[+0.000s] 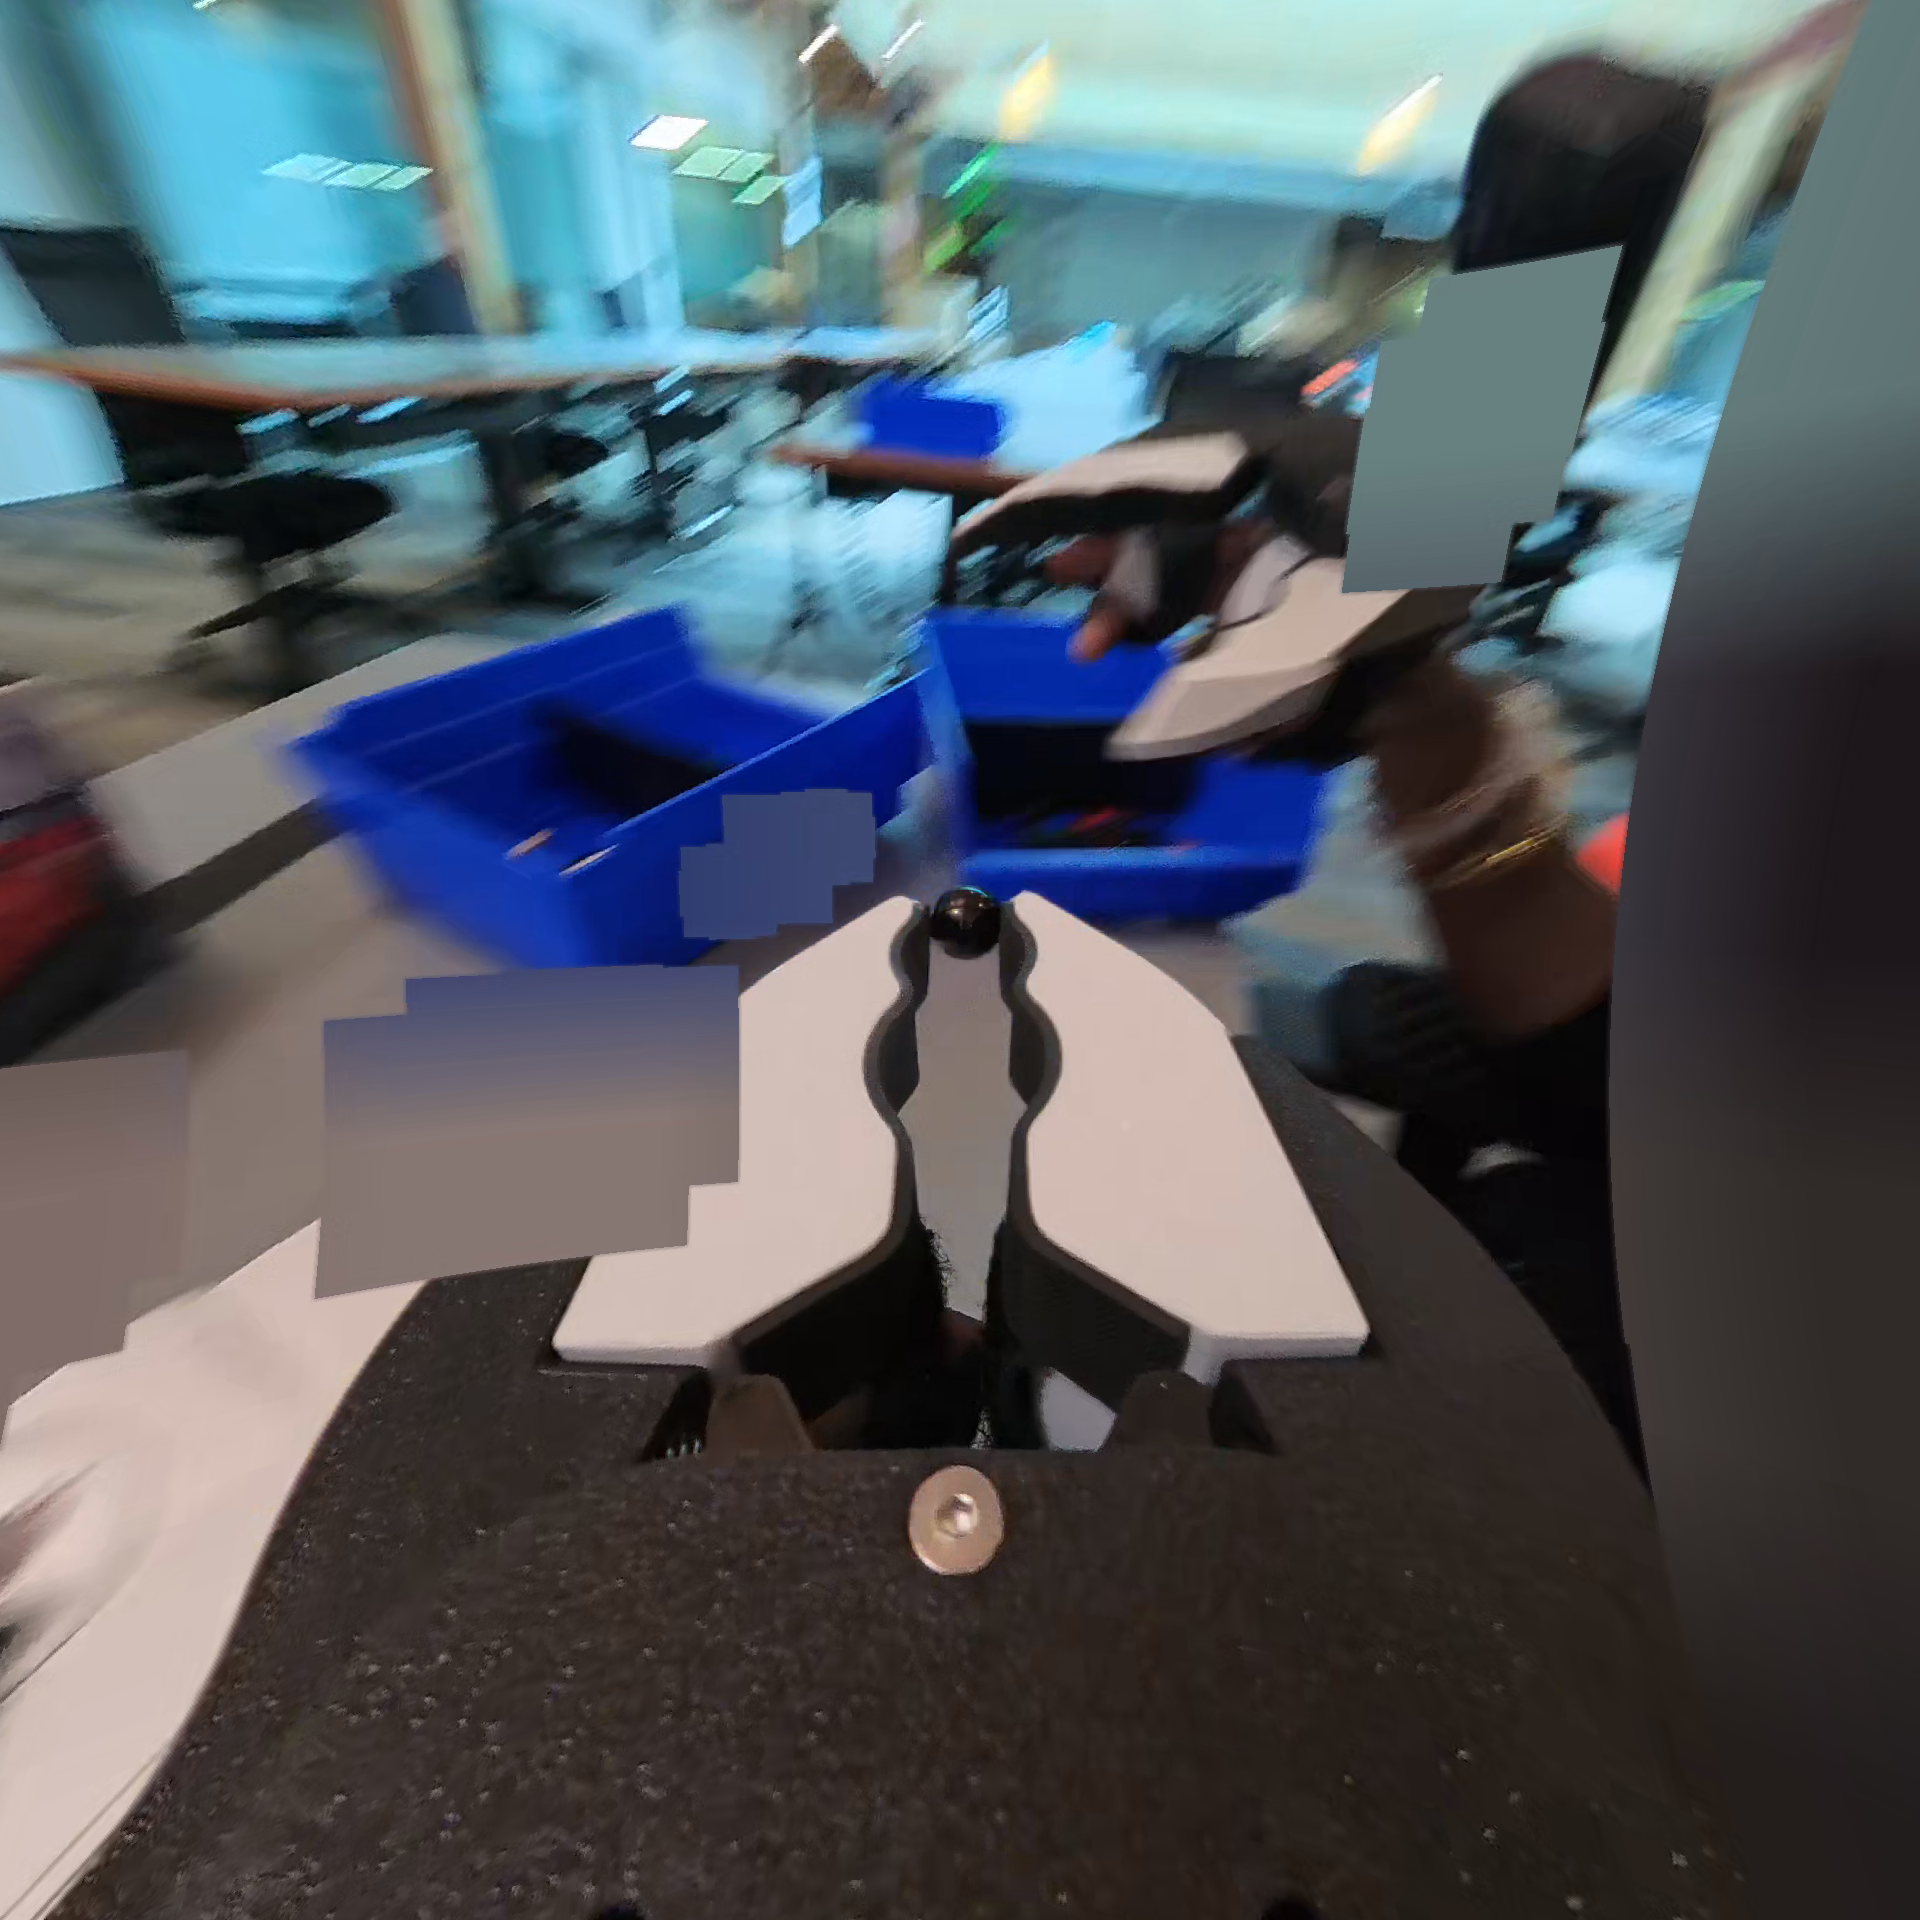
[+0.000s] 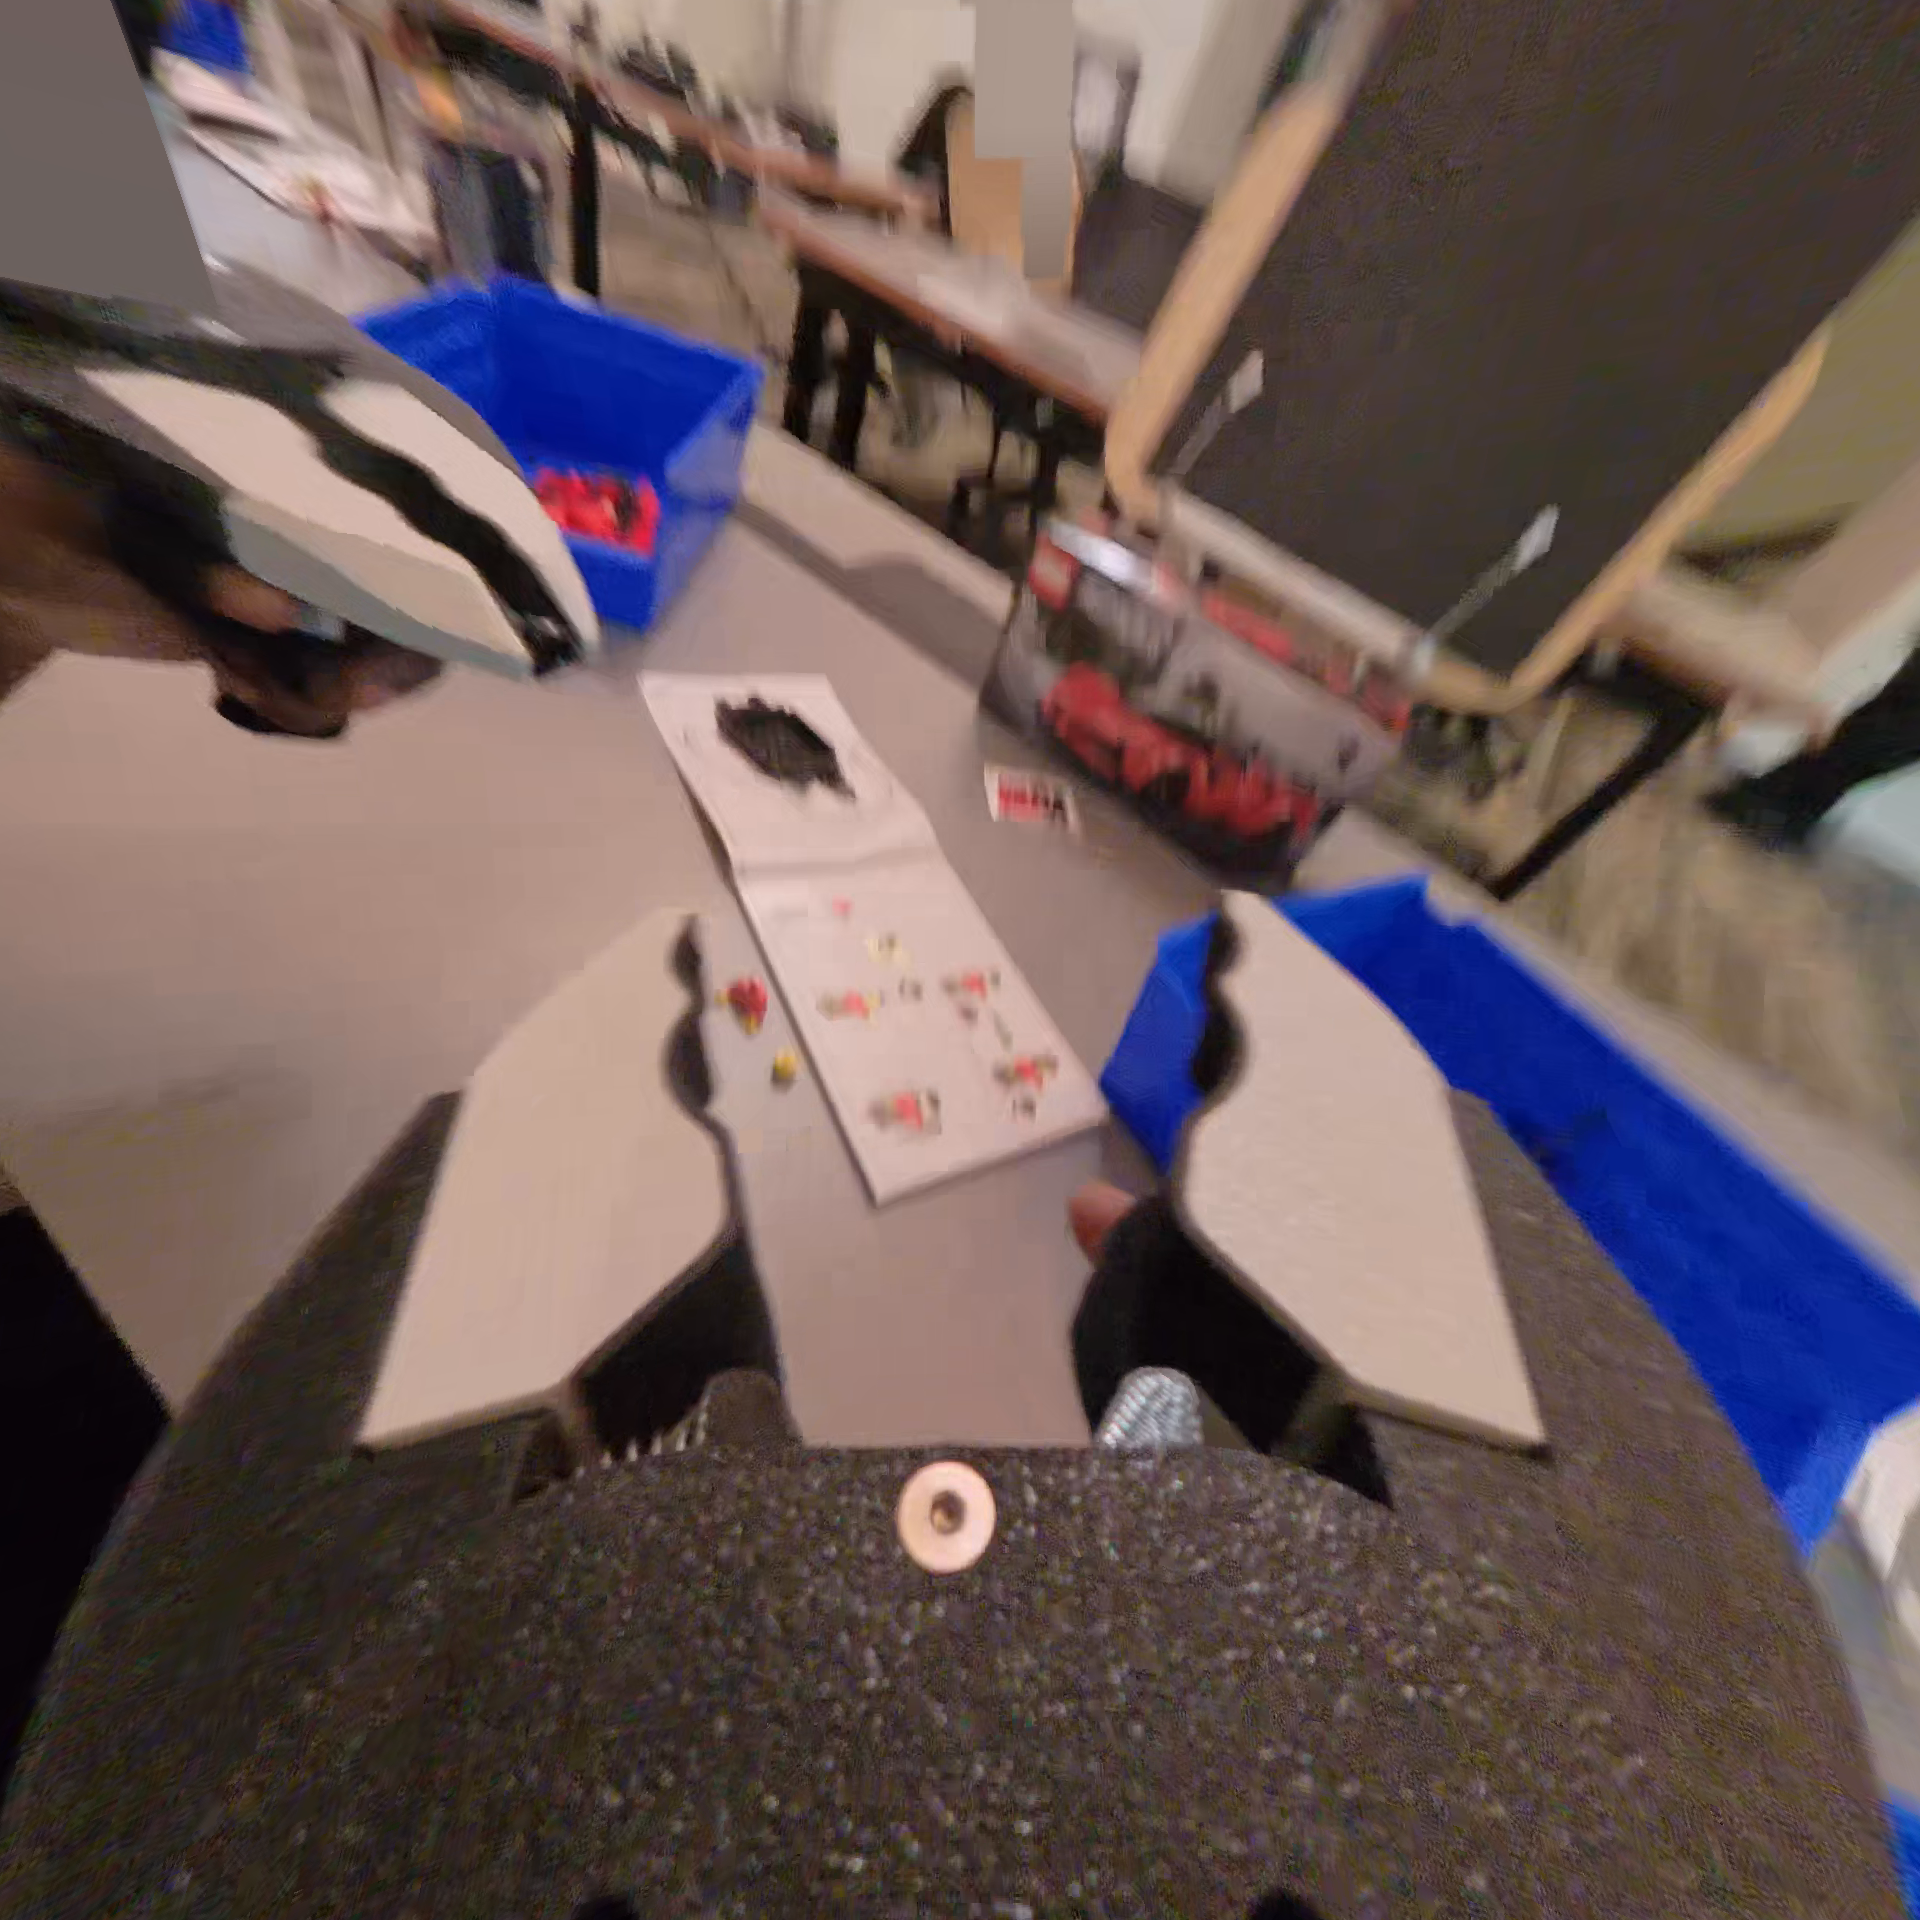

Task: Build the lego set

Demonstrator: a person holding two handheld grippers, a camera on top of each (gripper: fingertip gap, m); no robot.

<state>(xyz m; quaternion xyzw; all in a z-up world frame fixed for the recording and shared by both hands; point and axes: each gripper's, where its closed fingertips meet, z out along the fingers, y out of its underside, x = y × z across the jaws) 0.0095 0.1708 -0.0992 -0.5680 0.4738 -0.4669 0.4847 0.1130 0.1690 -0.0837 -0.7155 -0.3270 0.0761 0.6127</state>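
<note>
A grey table [image 2: 260,935] is seen under both tools, and on it 2 blue bins [image 1: 582,790] [image 1: 1132,862] stand side by side in the left wrist view, the one nearer the right gripper with small coloured pieces in its bottom. In the right wrist view an open instruction booklet [image 2: 862,966] lies flat mid-table, a printed box [image 2: 1174,727] stands beyond it, and a red brick piece [image 2: 748,1000] and a tiny yellow piece [image 2: 785,1065] lie just beside the booklet's edge. The right gripper [image 2: 956,925] is held spread wide with nothing between its fingers [image 2: 582,1122] — it hangs above the table and booklet, its right finger in front of a near blue bin [image 2: 1558,1101]. The left gripper [image 1: 963,920] is drawn nearly together, its tips pinching a small black ball [image 1: 963,918], raised over the table in front of the bins. The ball is judged hard, light, glossy and therefore slippery — being round, it is best taken across its middle, square between the tips, since an off-centre pinch could squirt it out. Both views are blurred, so finer detail cannot be told.
</note>
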